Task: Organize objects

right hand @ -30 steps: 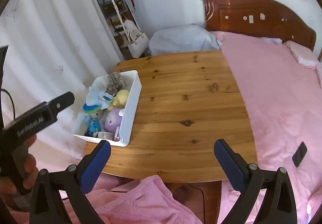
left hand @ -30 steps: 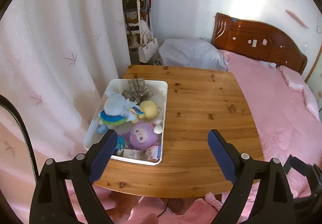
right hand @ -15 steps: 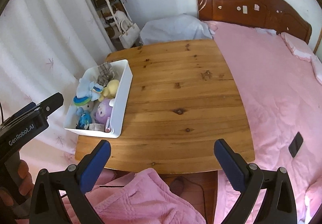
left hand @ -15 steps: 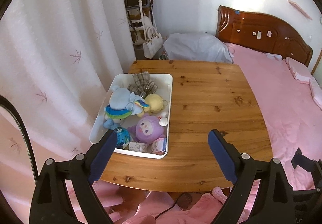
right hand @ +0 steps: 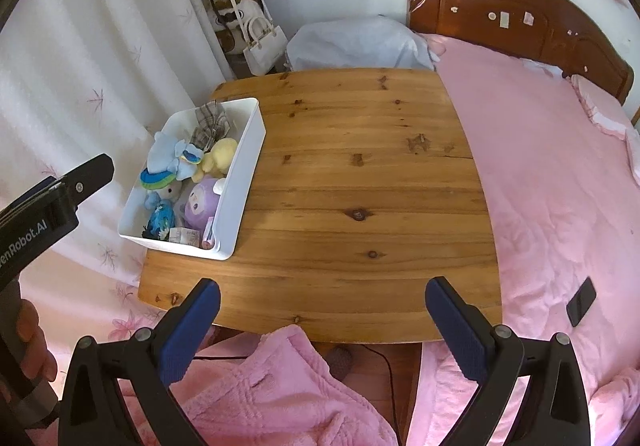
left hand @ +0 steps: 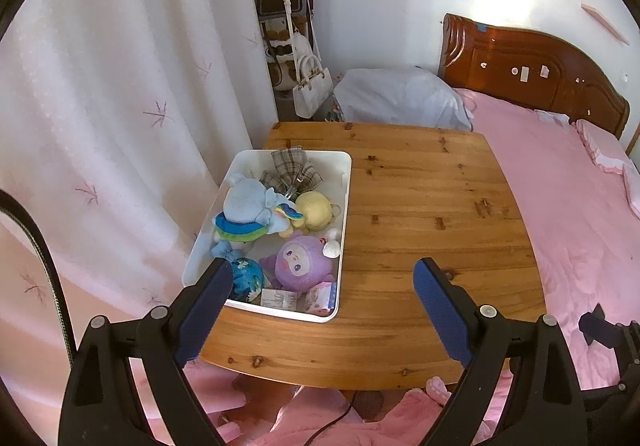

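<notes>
A white bin [left hand: 347,181] [right hand: 244,161] stands at the left side of the wooden table [left hand: 432,205] [right hand: 360,181]. It holds a blue plush [left hand: 248,205], a yellow plush [left hand: 314,209], a purple plush [left hand: 298,264] [right hand: 200,199], a blue ball [left hand: 246,280], a plaid cloth [left hand: 292,169] and small cards. My left gripper [left hand: 324,304] is open and empty, held above the table's near edge by the bin. My right gripper [right hand: 322,320] is open and empty, above the near edge.
A pink bed [right hand: 552,173] with a brown headboard [left hand: 532,69] borders the table on the right. White curtains [left hand: 100,105] hang at the left. Bags hang on a rack [left hand: 284,5] behind the table. A black phone [right hand: 581,302] lies on the bed.
Both grippers have pulled back and risen a little, so the table and bin appear smaller and farther away. Both stay open and empty.
</notes>
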